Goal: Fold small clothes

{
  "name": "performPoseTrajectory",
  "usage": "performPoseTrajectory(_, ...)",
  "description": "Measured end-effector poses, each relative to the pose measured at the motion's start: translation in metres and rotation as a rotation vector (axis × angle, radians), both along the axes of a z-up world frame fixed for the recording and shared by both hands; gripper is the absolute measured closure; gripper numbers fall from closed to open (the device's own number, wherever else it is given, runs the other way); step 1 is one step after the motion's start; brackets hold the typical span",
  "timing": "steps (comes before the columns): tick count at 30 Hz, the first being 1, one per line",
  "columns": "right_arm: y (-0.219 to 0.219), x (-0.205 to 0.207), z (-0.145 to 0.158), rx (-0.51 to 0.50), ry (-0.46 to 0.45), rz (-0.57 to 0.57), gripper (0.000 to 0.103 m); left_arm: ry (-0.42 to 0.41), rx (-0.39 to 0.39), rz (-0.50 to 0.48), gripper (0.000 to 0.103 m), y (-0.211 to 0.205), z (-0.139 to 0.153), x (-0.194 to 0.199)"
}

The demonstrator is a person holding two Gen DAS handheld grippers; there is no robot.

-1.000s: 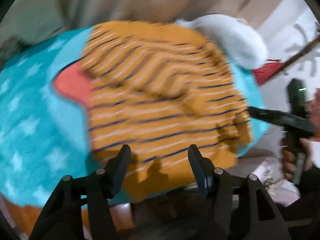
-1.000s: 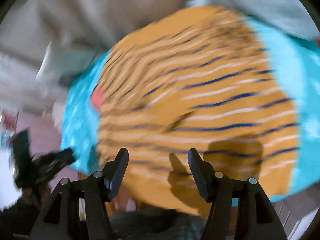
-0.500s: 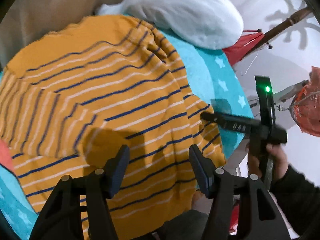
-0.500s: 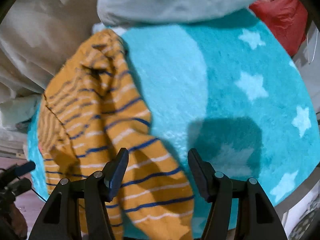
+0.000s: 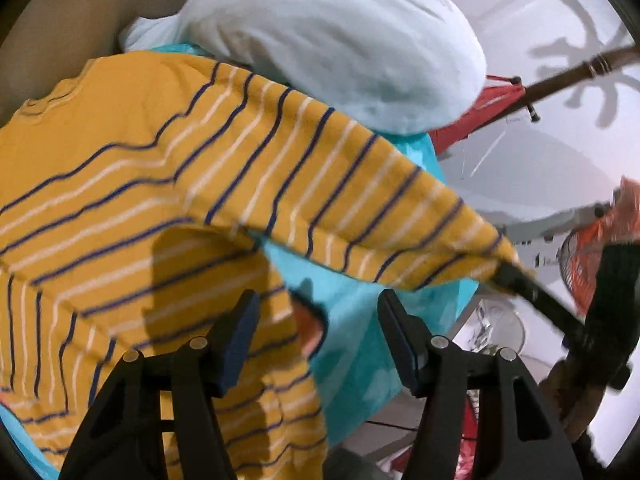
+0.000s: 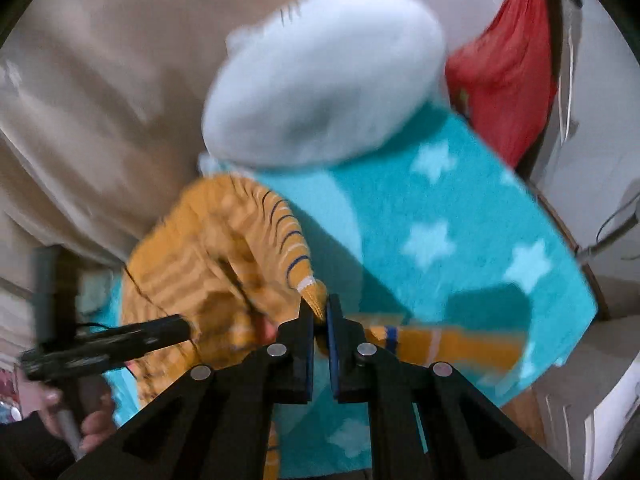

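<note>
A mustard-yellow shirt with blue and white stripes [image 5: 168,184] lies on a turquoise star-patterned blanket [image 6: 432,216]. My right gripper [image 6: 320,316] is shut on the shirt's edge [image 6: 312,292] and lifts it off the blanket; in the left wrist view it shows at the right [image 5: 516,276], pulling a fold of shirt up and rightward. My left gripper [image 5: 316,320] is open and empty, hovering just above the shirt's lower part. In the right wrist view the left gripper [image 6: 120,340] appears at the lower left beside the bunched shirt.
A pale blue pillow [image 5: 340,40] rests at the blanket's far end. A red cloth [image 6: 504,72] hangs at the right by a dark wooden post. Beige curtain fabric [image 6: 100,100] is behind. The blanket's right edge [image 6: 560,248] drops off to the floor.
My right gripper has shut on the shirt's edge and lifted it, uncovering blanket beneath. My left gripper stayed open over the shirt.
</note>
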State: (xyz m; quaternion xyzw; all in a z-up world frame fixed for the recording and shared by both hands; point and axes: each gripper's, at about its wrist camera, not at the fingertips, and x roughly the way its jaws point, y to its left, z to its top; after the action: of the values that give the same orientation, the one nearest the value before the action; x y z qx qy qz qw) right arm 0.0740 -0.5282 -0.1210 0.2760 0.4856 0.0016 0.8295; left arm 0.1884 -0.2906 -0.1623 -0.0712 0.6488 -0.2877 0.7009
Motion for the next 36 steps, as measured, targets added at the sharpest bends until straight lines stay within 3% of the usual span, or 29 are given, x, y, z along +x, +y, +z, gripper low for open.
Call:
performPoseTrajectory(7, -0.010, 0.014, -0.027, 0.066, 0.055, 0.025, 0.096, 0.111, -0.016, 0.013, 0.043, -0.041, -0.021, 0.044)
performPoseTrajectory(15, 0.046, 0.011, -0.025, 0.071, 0.083, 0.229, 0.096, 0.194, -0.103, 0.053, 0.043, -0.066, -0.021, 0.042)
performPoseTrajectory(17, 0.056, 0.009, -0.026, 0.074, 0.092, 0.244, 0.096, 0.180, -0.077, 0.044, 0.043, -0.071, -0.022, 0.041)
performPoseTrajectory(19, 0.060, 0.008, -0.023, 0.083, 0.085, 0.249, 0.096, 0.153, 0.000, 0.003, 0.062, -0.079, -0.025, 0.040)
performPoseTrajectory(20, 0.062, 0.008, -0.017, 0.095, 0.070, 0.251, 0.096, 0.154, 0.014, -0.017, 0.094, -0.081, -0.029, 0.040)
performPoseTrajectory(21, 0.064, 0.009, -0.013, 0.101, 0.063, 0.256, 0.096, 0.178, 0.016, -0.018, 0.100, -0.079, -0.032, 0.040)
performPoseTrajectory(26, 0.091, 0.017, 0.029, 0.154, -0.030, 0.349, 0.096, 0.181, -0.200, 0.079, 0.100, -0.019, 0.010, 0.040)
performPoseTrajectory(29, 0.131, 0.024, 0.059, 0.190, -0.113, 0.482, 0.096, 0.159, -0.288, 0.168, 0.100, 0.055, 0.041, 0.037)
performPoseTrajectory(32, 0.191, 0.034, 0.064, 0.214, -0.121, 0.642, 0.096, 0.145, -0.269, 0.225, 0.100, 0.121, 0.040, 0.030)
performPoseTrajectory(33, 0.218, 0.038, 0.056, 0.238, -0.101, 0.706, 0.096, 0.141, -0.240, 0.256, 0.095, 0.144, 0.033, 0.028)
performPoseTrajectory(34, 0.241, 0.041, 0.046, 0.249, -0.080, 0.751, 0.094, 0.120, -0.183, 0.301, 0.089, 0.170, 0.021, 0.026)
performPoseTrajectory(35, 0.263, 0.043, 0.034, 0.250, -0.064, 0.779, 0.094, 0.100, -0.135, 0.329, 0.073, 0.189, 0.012, 0.024)
performPoseTrajectory(36, 0.289, 0.046, 0.016, 0.256, -0.033, 0.796, 0.093, 0.083, -0.061, 0.378, 0.063, 0.216, -0.003, 0.019)
